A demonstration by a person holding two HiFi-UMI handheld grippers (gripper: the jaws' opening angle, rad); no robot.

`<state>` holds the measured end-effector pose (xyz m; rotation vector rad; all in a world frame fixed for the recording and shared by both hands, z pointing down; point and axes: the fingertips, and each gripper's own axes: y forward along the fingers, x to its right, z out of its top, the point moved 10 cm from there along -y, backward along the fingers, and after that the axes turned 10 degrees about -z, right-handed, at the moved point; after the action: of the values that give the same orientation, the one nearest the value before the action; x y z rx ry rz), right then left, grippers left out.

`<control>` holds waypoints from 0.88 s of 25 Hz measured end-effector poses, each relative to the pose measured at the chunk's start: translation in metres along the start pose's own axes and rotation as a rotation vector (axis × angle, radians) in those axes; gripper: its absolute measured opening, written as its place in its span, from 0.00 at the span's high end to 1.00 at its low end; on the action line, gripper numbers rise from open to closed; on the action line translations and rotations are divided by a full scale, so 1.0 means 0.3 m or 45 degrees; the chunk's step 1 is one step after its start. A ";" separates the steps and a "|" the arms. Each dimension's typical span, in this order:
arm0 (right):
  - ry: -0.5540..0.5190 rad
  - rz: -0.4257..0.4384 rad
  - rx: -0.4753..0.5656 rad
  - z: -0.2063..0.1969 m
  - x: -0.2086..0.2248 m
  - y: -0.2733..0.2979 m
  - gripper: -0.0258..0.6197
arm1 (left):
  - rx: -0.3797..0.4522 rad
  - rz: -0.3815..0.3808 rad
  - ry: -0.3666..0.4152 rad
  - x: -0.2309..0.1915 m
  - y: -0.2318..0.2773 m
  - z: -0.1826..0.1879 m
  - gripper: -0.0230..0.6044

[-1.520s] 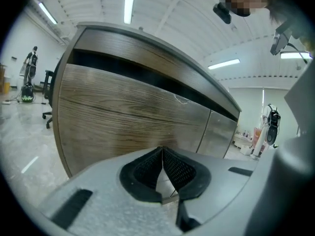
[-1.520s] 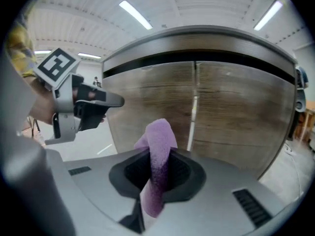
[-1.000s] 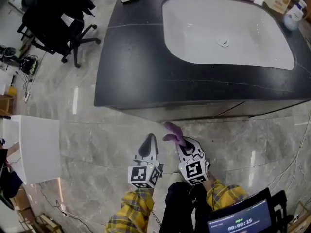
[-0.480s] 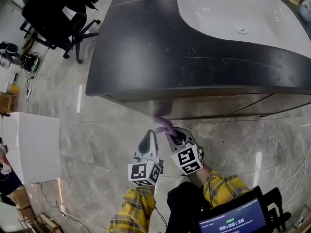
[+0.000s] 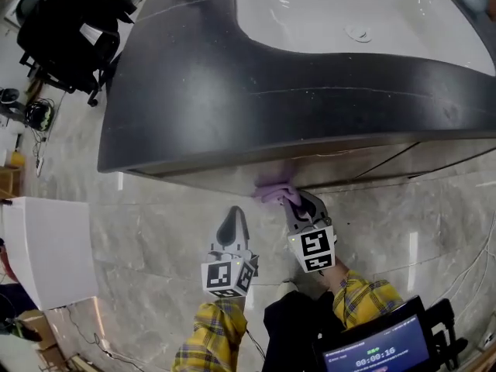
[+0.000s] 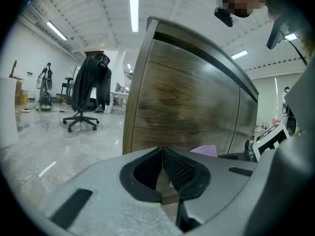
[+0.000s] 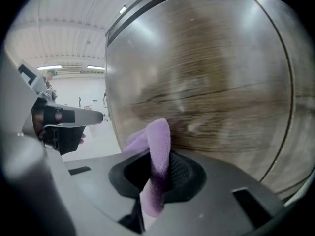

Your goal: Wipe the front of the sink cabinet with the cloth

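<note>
Sleeves (image 5: 208, 339) in yellow plaid enter the head view at 6 o'clock, each hand holding a gripper over a grey marble floor (image 5: 155, 231). The left gripper (image 5: 232, 222), at 6 o'clock, hangs idle with its jaws pressed together on nothing, short of the cabinet. The right gripper (image 5: 298, 204), at 5 o'clock, is clamped on a lilac cloth (image 5: 273, 191), which folds up out of its jaws. The free end of the cloth appears to press against the wood-grain cabinet (image 5: 349, 169) front, just under the overhanging dark countertop (image 5: 194, 91). Beyond, at 12 to 1 o'clock, lies the white sink (image 5: 333, 14). A black chair (image 5: 62, 29) stands well apart at 10 o'clock.

A second ago the cloth was held over open floor, well short of the cabinet; half a second ago it was near. Now it meets the wood, and the view has closed in on the counter. The wipe seems to be only starting: contact looks made at the top of the front, with nearly the whole panel left to cover.
</note>
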<state>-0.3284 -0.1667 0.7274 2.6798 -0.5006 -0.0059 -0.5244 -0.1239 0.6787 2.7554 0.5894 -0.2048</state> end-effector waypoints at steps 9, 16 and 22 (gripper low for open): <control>0.024 -0.208 -0.035 0.003 0.302 -0.153 0.90 | -0.043 -0.154 -0.007 0.233 0.166 0.007 0.95; 0.122 -0.344 -0.088 -0.021 0.489 -0.235 0.90 | -0.096 -0.282 0.012 0.386 0.281 -0.003 0.95; 0.140 -0.400 -0.101 0.017 0.593 -0.350 0.90 | -0.143 -0.372 0.027 0.518 0.338 0.029 0.95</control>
<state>-0.1262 -0.1411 0.6936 2.6344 -0.0418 0.0307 -0.3417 -0.1565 0.6668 2.5576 0.9775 -0.2015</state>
